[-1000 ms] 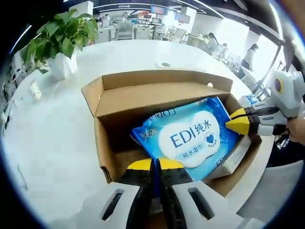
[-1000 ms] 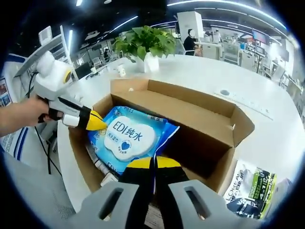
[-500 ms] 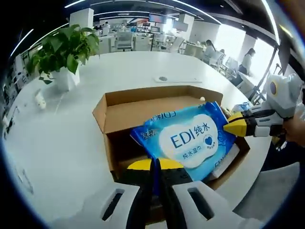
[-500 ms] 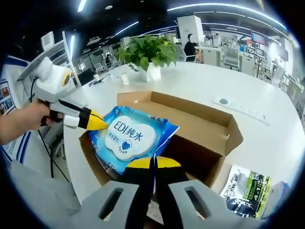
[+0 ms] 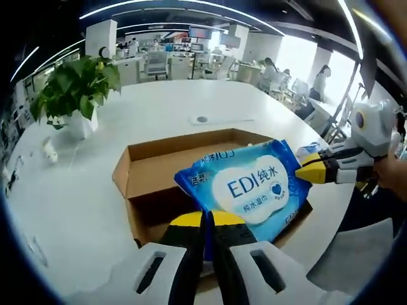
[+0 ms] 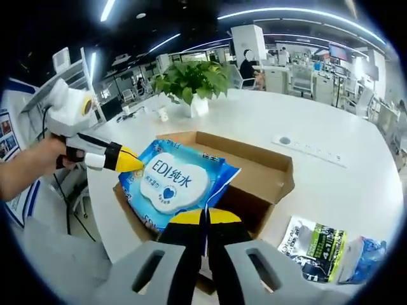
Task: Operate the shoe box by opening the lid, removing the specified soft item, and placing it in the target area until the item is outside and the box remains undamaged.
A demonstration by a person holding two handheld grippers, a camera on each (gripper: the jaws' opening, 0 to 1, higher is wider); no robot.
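A blue pack of wet wipes with a white label hangs above the open cardboard shoe box. Both grippers hold it at opposite edges. My left gripper is shut on its near edge in the left gripper view, and shows as a yellow-tipped tool at the left of the right gripper view. My right gripper is shut on the other edge, and enters the left gripper view from the right. The pack is clear of the box walls.
The box stands on a large white round table. A potted plant stands farther back. A black-and-green packet and a blue packet lie beside the box. Office desks and people fill the background.
Both grippers have lifted the wipes pack higher, out of the box; the box now looks smaller and lower in both views. Both stay shut on the pack.
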